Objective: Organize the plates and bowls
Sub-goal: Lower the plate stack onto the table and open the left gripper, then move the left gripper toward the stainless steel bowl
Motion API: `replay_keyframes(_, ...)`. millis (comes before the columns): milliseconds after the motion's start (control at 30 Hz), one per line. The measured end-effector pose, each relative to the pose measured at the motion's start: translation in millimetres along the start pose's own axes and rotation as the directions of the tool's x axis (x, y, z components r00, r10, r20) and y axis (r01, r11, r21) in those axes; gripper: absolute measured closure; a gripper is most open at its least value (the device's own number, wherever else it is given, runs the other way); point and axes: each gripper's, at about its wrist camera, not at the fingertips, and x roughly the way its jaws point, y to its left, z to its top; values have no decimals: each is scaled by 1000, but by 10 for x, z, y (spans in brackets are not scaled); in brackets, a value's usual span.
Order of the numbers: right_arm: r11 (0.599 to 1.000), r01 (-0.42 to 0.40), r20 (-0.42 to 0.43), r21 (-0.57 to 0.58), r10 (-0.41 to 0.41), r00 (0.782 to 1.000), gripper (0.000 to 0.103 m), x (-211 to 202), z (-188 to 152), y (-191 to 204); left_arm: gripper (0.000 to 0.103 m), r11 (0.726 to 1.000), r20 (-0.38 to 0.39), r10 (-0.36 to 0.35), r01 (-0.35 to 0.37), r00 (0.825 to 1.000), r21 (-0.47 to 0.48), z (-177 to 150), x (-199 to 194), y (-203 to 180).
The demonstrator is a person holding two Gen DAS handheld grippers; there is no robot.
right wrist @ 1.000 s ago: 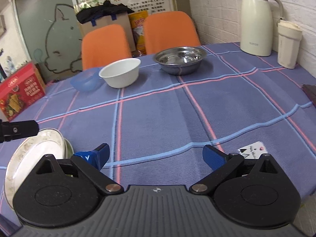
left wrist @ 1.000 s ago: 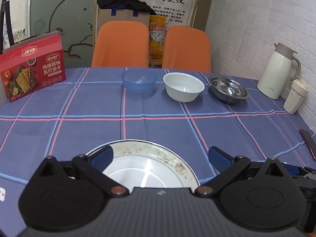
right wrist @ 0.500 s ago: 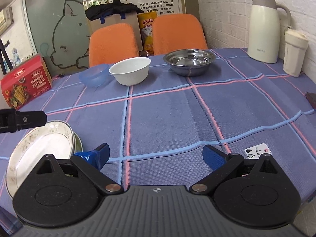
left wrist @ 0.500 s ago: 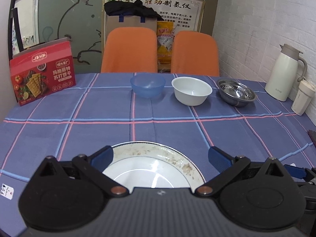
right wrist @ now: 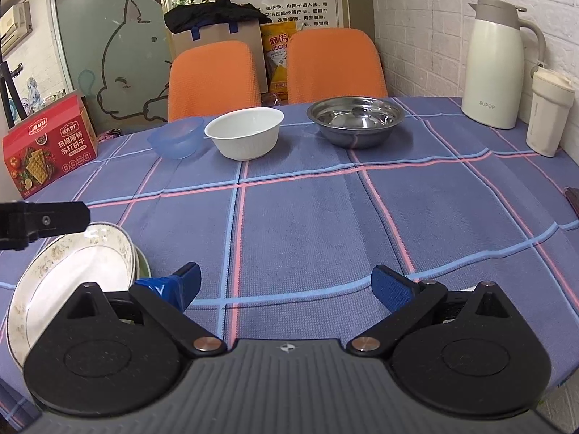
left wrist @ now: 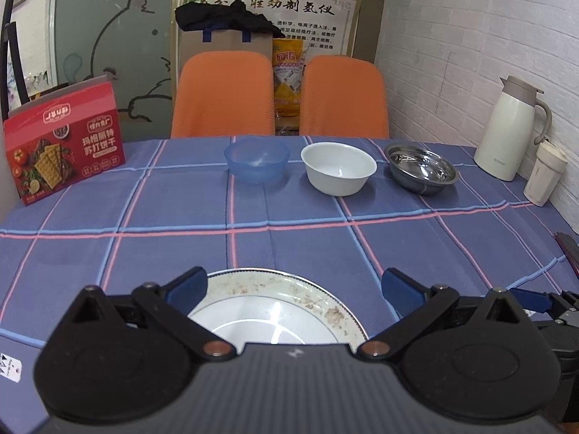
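The left gripper (left wrist: 295, 287), jaws wide and empty, has been raised slightly above the stacked plates (left wrist: 275, 307); the right gripper (right wrist: 286, 285) is likewise spread. Three bowls (left wrist: 338, 173) remain unstacked across the table (left wrist: 289, 238), apparently next.

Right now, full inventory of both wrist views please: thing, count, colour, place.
plates: stack, white patterned on top, near left
plastic bowl: 1, blue, far row left
ceramic bowl: 1, white, far row middle
steel bowl: 1, silver, far row right
cracker box: 1, red, far left
jug: 1, cream, right by wall
cup: 1, cream, beside jug
chairs: 2, orange, behind table
tablecloth: 1, blue plaid
left gripper: open, over plates
right gripper: open, empty
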Motion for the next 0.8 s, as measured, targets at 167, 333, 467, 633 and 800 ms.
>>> replay_keyframes(167,1000,-6,2,-18,7,1000,15,112,126,-37,1,1000,-15,5,-6,1000,-8,176,172,94)
replay_keyframes(333,998,-7,2,-55,7,1000,15,241,273,-74,1,1000,-16,23,-23,1000,6,375,391,141)
replay_keyframes(467,997,-3,-5,-82,3,1000,15,396,381,-81,1,998,-16,56,-56,998,30,504,574,137)
replay_keyframes(633,996,-21,-23,-83,20,1000,15,587,449,-99,1,995,-22,83,-82,996,52,553,735,130)
replay_keyframes(800,996,-32,-49,-85,28,998,15,695,439,-105,1,994,-38,95,-92,995,56,539,839,141)
